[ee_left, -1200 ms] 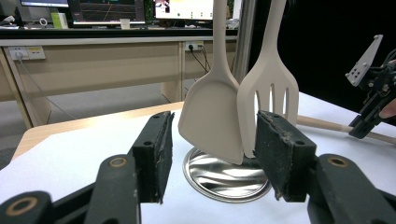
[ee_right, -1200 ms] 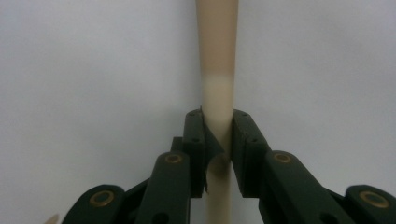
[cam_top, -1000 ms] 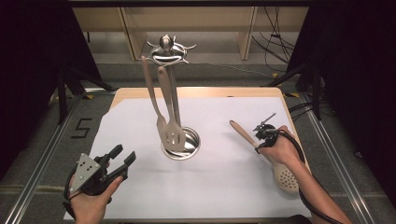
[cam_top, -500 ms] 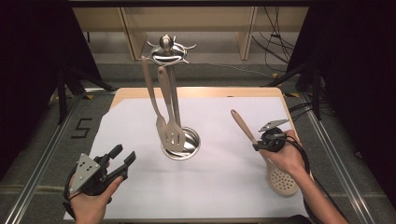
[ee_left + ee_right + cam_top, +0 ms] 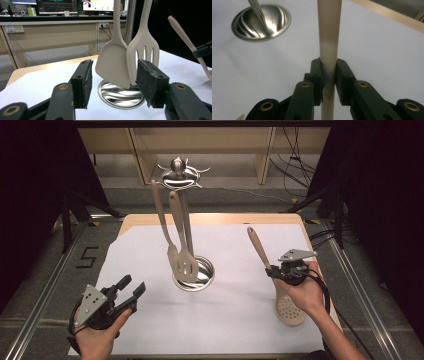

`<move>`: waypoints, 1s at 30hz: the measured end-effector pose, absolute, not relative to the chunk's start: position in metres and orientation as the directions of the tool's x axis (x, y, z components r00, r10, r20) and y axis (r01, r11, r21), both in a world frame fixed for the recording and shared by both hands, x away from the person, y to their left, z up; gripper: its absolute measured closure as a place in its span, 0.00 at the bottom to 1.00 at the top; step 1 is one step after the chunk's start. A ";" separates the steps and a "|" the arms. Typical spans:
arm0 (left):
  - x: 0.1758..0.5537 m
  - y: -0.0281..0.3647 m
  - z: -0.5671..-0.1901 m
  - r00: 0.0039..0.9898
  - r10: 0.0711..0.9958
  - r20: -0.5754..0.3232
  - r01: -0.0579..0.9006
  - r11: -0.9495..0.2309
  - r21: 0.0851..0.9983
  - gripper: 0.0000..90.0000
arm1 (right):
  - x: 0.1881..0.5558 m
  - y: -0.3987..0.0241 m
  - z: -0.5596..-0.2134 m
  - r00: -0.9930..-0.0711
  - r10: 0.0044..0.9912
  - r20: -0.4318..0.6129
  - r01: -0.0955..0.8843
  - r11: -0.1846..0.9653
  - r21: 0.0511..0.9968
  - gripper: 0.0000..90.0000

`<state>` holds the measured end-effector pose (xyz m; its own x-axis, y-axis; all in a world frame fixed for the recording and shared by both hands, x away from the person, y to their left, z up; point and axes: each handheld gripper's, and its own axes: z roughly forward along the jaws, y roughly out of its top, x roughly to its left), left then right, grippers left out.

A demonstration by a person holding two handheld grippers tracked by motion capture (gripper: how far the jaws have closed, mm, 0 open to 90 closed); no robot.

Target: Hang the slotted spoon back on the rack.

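1. Right gripper (image 5: 270,270): jaws clamped on the handle of the skimmer spoon (image 5: 277,280), as the right gripper view confirms with the handle (image 5: 329,37) squeezed between both pads. Compared with a second ago, the spoon stands steeper, its handle tip raised toward the far side and its perforated bowl still low over the white sheet (image 5: 230,320), near the person's right hand (image 5: 305,292). Judged: the lift toward the rack is under way, hanging not yet begun
2. Left gripper (image 5: 131,289): unchanged in place, jaws wide with nothing between them, held low at the near left corner, pointing toward the rack
3. Utensil rack (image 5: 178,172): centre of the table, well apart from the spoon; solid turner (image 5: 113,62) and slotted turner (image 5: 145,50) hang over its round steel base (image 5: 200,277)
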<state>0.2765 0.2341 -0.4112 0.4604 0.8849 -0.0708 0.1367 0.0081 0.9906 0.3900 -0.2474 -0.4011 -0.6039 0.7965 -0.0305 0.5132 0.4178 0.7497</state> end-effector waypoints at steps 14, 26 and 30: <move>0.276 0.234 -0.411 0.461 0.885 -0.067 0.137 0.004 0.991 0.51 | 0.377 -0.237 -0.382 -0.632 0.775 -0.005 0.390 0.323 0.862 0.87; 0.275 0.235 -0.411 0.460 0.885 -0.067 0.136 0.004 0.991 0.51 | 0.374 -0.228 -0.367 -0.646 0.763 -0.023 0.298 0.280 0.913 0.87; 0.275 0.235 -0.411 0.461 0.885 -0.066 0.135 0.004 0.991 0.51 | 0.373 -0.224 -0.360 -0.658 0.752 -0.037 0.282 0.292 0.914 0.87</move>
